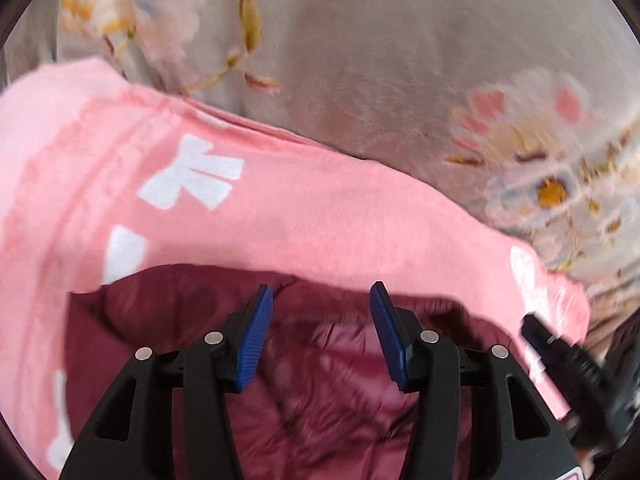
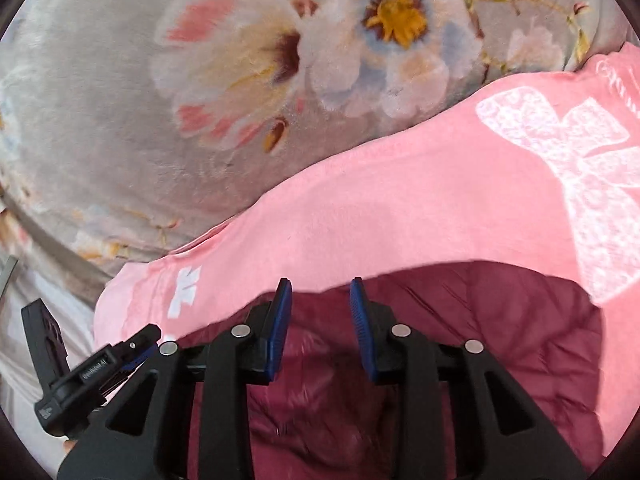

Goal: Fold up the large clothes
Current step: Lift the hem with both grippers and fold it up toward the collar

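A grey plush blanket (image 2: 120,140) printed with large flowers (image 2: 304,44) covers the background.

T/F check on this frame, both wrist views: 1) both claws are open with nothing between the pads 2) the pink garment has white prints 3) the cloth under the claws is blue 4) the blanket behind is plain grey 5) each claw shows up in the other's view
1) Left claw and right claw are both open with nothing between the pads. True.
2) The pink garment has white prints. True.
3) The cloth under the claws is blue. False: the quilted cloth is maroon; only the pads are blue.
4) The blanket is plain grey. False: the blanket has a flower print.
5) Each claw is visible in the other's view. True, at the frame edges.
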`<state>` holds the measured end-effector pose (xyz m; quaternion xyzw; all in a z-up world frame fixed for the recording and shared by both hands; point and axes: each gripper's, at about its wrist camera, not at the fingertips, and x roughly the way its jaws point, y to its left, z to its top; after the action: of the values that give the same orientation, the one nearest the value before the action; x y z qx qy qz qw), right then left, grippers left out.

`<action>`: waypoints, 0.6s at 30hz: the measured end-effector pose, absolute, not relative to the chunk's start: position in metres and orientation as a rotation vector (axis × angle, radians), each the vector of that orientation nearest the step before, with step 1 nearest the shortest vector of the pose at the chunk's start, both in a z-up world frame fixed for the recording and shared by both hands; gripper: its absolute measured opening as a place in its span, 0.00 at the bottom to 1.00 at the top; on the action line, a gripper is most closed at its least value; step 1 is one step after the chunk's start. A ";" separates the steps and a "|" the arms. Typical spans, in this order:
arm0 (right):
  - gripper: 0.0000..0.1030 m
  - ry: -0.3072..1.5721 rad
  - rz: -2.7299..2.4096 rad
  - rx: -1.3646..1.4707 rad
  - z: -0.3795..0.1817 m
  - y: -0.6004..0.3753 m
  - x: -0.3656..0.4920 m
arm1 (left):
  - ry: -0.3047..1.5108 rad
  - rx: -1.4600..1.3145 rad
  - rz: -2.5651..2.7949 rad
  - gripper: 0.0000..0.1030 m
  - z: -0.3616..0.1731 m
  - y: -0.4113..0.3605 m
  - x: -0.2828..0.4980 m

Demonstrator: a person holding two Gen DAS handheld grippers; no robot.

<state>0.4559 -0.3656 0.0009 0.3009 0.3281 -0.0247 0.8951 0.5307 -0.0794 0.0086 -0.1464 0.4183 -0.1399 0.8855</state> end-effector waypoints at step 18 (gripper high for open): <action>0.25 0.838 -0.084 0.244 -0.063 -0.326 0.453 | 0.875 -0.010 -0.283 0.45 -0.067 -0.104 0.519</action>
<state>0.4535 -0.3257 -0.0627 0.1183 0.4058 -0.0408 0.9054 0.5194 -0.1042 -0.0674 -0.0046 0.4221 -0.1365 0.8962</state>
